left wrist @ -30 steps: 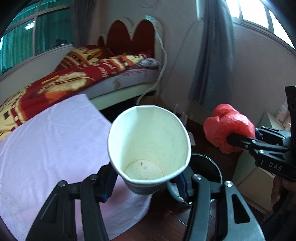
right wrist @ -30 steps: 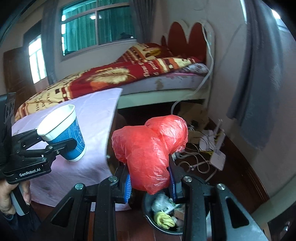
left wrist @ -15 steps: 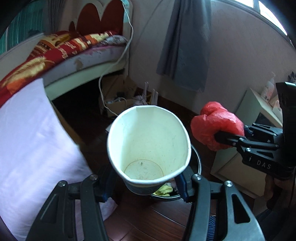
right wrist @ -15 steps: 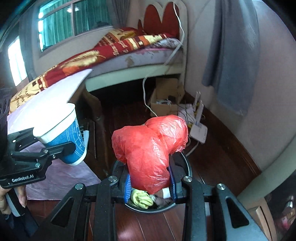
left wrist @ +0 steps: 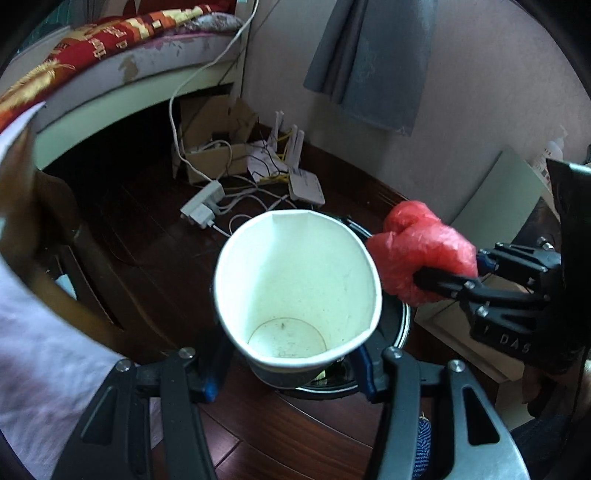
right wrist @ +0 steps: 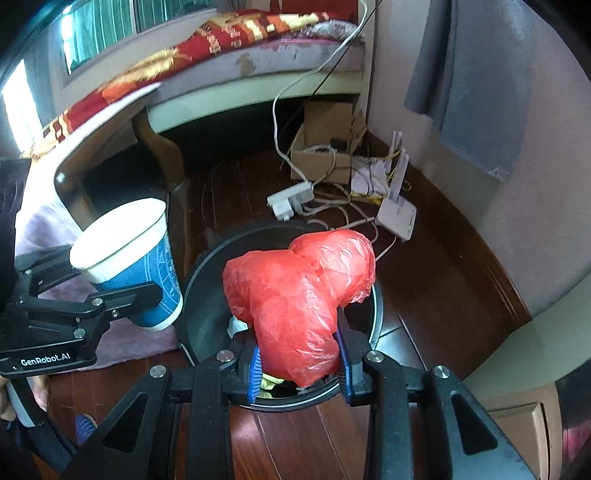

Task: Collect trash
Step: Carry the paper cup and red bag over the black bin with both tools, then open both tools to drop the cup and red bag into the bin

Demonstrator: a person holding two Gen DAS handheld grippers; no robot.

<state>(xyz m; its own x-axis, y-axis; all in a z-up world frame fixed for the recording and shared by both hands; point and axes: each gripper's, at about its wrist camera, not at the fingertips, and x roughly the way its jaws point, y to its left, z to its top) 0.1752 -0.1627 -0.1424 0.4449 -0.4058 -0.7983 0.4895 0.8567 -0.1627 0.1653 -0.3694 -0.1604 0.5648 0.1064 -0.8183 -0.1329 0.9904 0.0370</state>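
dark wood floor point(right wrist: 436, 295) rings bin point(right wrist: 207, 266) under clamped cup point(left wrist: 295, 288), bag point(right wrist: 295, 306).

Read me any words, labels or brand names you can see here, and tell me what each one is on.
"GenRobot.AI": white letters on the body of the left gripper, seen from the right wrist camera.
"DAS": raised letters on the body of the right gripper, seen from the left wrist camera; more letters may be cut off.
Letters on the red and gold blanket: too blurred to read.
Pale pattern on the blue paper cup: no words legible.
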